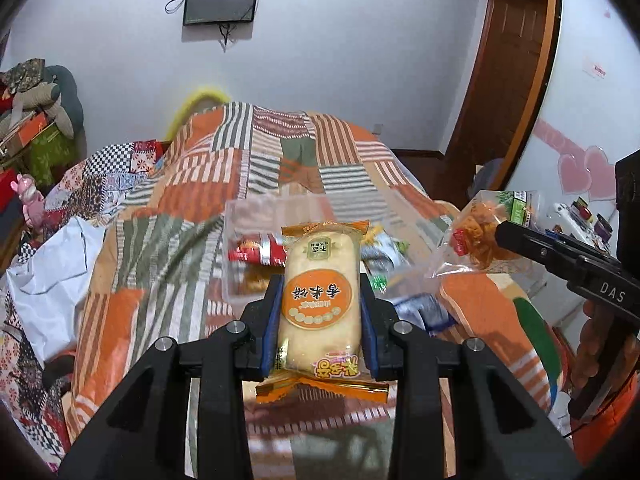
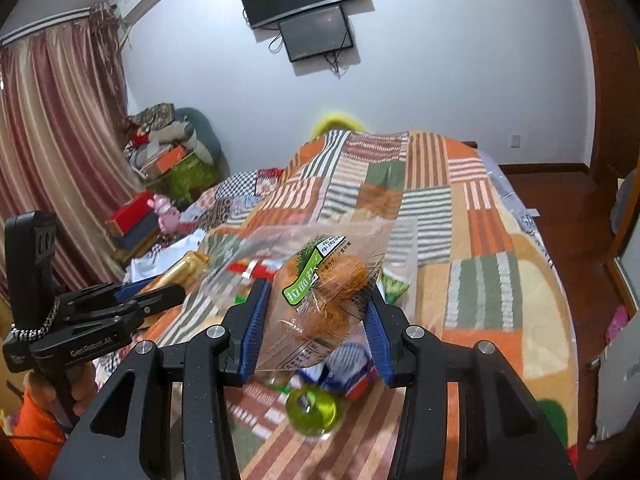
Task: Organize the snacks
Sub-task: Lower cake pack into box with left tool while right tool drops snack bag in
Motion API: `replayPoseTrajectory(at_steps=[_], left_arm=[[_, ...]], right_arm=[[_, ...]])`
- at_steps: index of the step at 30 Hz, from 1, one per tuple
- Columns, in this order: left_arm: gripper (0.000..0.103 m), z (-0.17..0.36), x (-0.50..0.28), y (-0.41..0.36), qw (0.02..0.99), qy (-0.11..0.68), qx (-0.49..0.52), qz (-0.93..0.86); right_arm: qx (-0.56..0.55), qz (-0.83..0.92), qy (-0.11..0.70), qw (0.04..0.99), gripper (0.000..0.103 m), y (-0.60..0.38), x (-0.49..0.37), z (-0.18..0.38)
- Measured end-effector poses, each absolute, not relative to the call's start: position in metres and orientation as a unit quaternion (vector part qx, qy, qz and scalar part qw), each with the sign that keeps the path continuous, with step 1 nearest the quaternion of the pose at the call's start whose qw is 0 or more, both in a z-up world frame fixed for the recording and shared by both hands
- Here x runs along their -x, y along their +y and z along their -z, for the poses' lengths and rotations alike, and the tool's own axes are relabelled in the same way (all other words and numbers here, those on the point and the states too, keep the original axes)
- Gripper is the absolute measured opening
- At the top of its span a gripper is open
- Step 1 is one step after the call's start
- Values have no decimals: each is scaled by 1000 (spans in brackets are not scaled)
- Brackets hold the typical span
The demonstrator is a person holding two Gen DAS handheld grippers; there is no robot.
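My left gripper (image 1: 320,284) is shut on a pale rice cracker pack (image 1: 320,304) with an orange label, held above the bed. Just beyond it a clear plastic box (image 1: 276,216) holds red and green snack packs (image 1: 256,250). My right gripper (image 2: 316,292) is shut on a clear bag of orange noodle snack (image 2: 332,296) with a green label. That bag (image 1: 480,236) and the right gripper also show at the right of the left wrist view. The left gripper (image 2: 176,292) with its pack shows at the left of the right wrist view.
A patchwork orange, green and striped blanket (image 2: 460,208) covers the bed. A green jelly cup (image 2: 312,408) and a blue-white pack (image 2: 352,364) lie below the right gripper. Boxes and clothes (image 2: 168,152) pile by the curtain. White cloth (image 1: 52,276) lies at the left.
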State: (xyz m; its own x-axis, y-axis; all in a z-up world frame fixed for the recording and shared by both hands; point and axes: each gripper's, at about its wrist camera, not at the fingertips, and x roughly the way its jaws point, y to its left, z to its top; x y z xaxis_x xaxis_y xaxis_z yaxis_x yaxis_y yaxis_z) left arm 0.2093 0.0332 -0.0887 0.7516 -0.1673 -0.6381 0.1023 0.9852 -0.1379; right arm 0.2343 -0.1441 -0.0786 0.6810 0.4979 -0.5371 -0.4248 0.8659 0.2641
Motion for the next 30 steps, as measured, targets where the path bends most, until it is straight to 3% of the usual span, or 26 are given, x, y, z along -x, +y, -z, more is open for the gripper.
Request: replayPoseTrajectory(at_steps=[30], left_arm=[[34,135,-332,71,910,404,81,32]], right_arm=[[-68,-247,367,894,42,-106,-328,121]])
